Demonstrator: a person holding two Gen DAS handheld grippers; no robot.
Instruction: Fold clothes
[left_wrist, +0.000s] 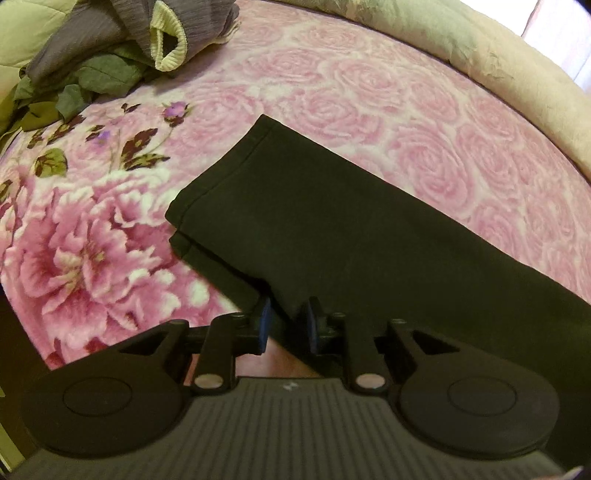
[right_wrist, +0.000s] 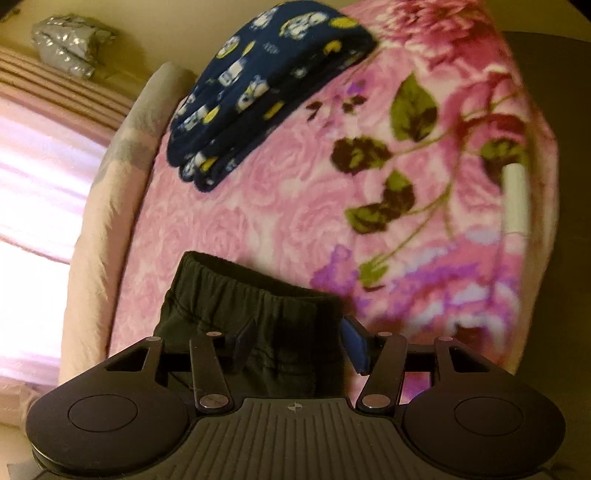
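Observation:
Black trousers (left_wrist: 332, 229) lie flat on the pink floral blanket (left_wrist: 369, 96), legs stacked, the hems pointing to the far left. My left gripper (left_wrist: 287, 321) is open, its blue pads (left_wrist: 264, 325) astride the near edge of the trouser legs. In the right wrist view the elastic waistband (right_wrist: 251, 291) of the trousers lies just ahead. My right gripper (right_wrist: 297, 341) is open wide, the waist end of the trousers between its fingers (right_wrist: 354, 341).
A heap of grey, green and yellow clothes (left_wrist: 122, 40) lies at the far left. A folded navy patterned garment (right_wrist: 266, 85) lies further up the blanket. A pale rolled quilt (left_wrist: 498, 70) runs along the bed's far edge. A white stick-like object (right_wrist: 516, 199) lies at the right.

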